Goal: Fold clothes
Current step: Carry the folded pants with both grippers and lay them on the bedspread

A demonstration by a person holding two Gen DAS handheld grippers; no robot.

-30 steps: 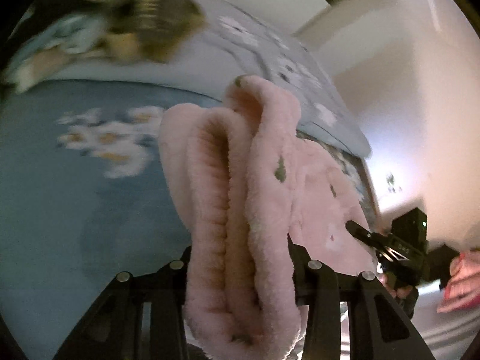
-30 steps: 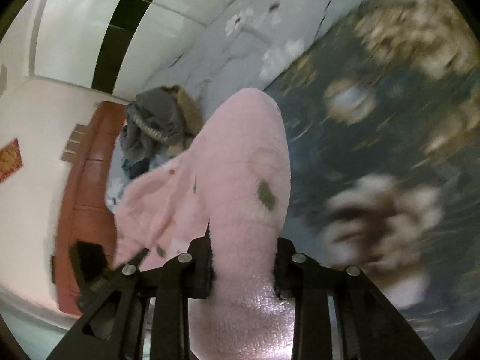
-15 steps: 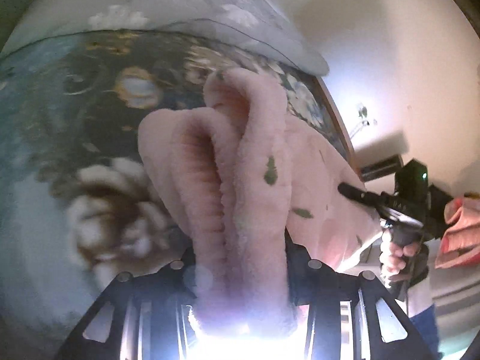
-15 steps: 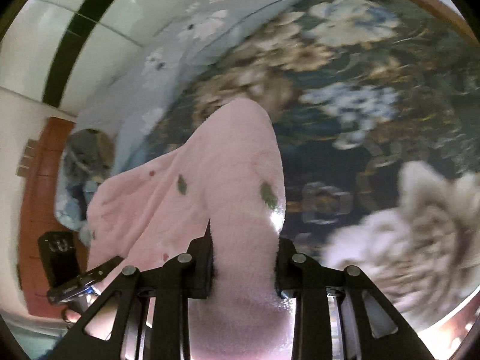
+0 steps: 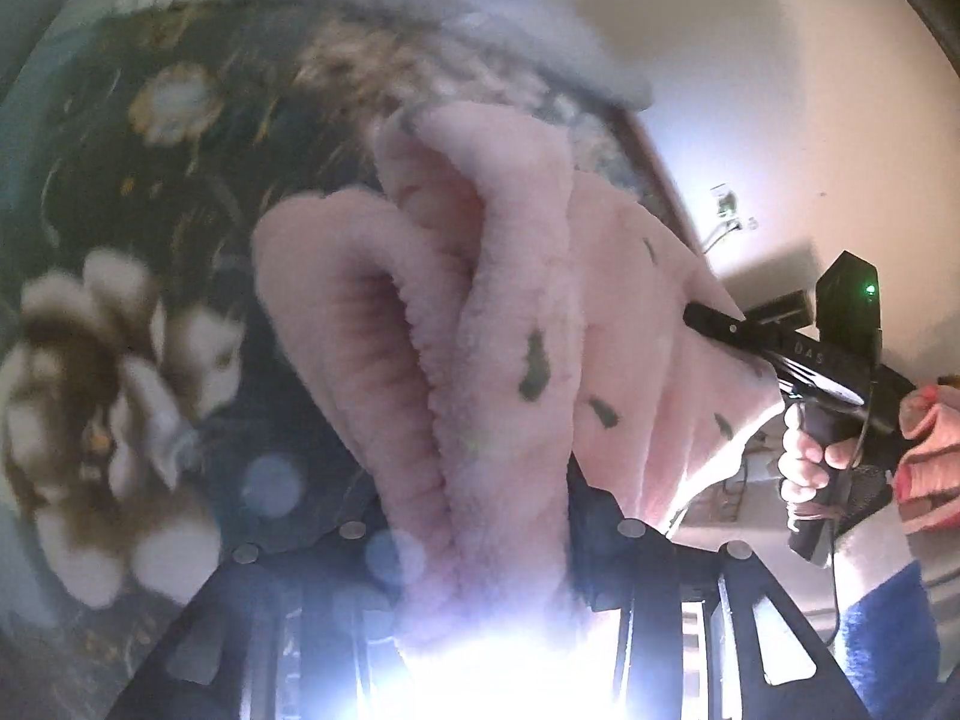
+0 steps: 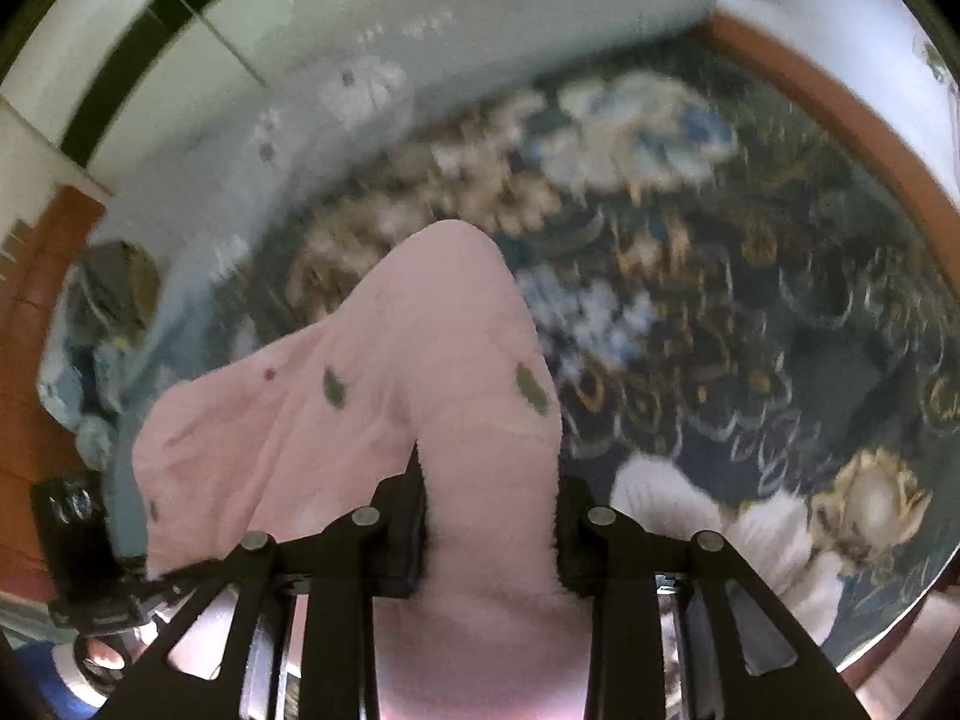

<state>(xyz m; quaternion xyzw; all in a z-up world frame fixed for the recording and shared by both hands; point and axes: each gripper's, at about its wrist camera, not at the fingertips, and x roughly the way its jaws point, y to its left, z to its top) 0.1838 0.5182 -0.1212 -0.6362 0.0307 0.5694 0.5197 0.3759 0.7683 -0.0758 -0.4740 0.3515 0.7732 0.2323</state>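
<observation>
A fluffy pink garment (image 5: 480, 324) with small green marks is held up between both grippers above the bed. My left gripper (image 5: 480, 516) is shut on a bunched, folded edge of it. My right gripper (image 6: 489, 516) is shut on another edge of the same pink garment (image 6: 420, 372), which stretches away to the left. The right gripper also shows in the left wrist view (image 5: 798, 354), gripping the far edge. The left gripper shows at the lower left of the right wrist view (image 6: 90, 552).
Below lies a dark floral blanket (image 6: 720, 300) on the bed, with a light blue floral sheet (image 6: 336, 96) beyond it. A heap of grey and blue clothes (image 6: 102, 312) sits at the far left by the wooden headboard (image 6: 36, 408). A wooden bed edge (image 6: 840, 108) runs at right.
Both grippers have swung with the pink garment away from the light blue sheet to over the dark floral blanket. Both have stayed shut on it.
</observation>
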